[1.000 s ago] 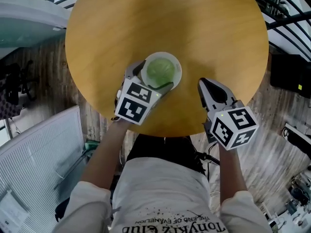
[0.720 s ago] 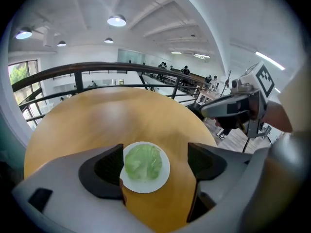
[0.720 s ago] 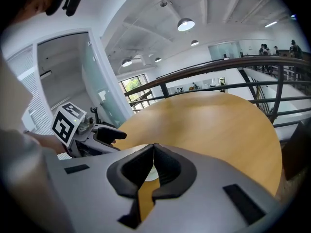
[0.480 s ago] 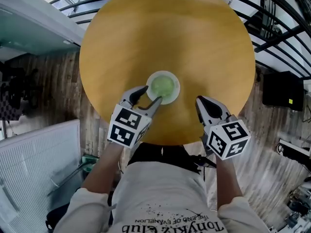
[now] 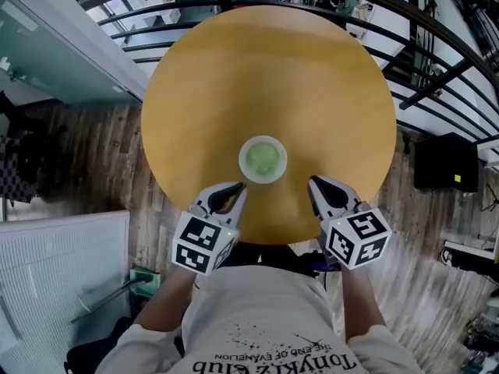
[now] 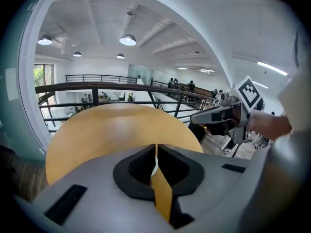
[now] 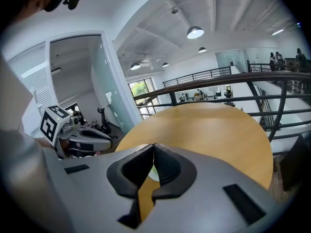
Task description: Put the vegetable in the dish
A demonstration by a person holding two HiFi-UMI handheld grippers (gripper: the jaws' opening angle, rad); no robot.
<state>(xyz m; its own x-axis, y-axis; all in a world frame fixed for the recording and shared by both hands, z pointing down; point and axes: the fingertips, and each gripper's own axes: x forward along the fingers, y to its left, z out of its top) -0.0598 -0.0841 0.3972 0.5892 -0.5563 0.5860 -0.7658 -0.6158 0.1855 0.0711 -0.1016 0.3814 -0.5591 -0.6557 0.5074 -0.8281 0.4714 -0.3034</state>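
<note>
A white dish (image 5: 263, 160) stands on the round wooden table (image 5: 265, 76), toward its near side, with a pale green vegetable (image 5: 262, 158) lying inside it. My left gripper (image 5: 236, 188) hovers at the near table edge, just left of the dish and apart from it; its jaws are shut with nothing between them (image 6: 155, 148). At the dish's near right, my right gripper (image 5: 313, 184) is also shut and empty (image 7: 152, 149). Each gripper view shows the other gripper (image 6: 228, 114) (image 7: 80, 136) off to its side.
Black metal railings (image 5: 437, 68) curve round the table's far and right sides. A glass wall (image 5: 54, 45) stands at the left, and a white slatted panel (image 5: 54, 287) lies at the lower left. The person's body (image 5: 265, 326) is right at the table's near edge.
My left gripper has pulled back from around the dish toward the near table edge, and its jaws have closed. The dish keeps the vegetable. The right gripper has stayed beside it.
</note>
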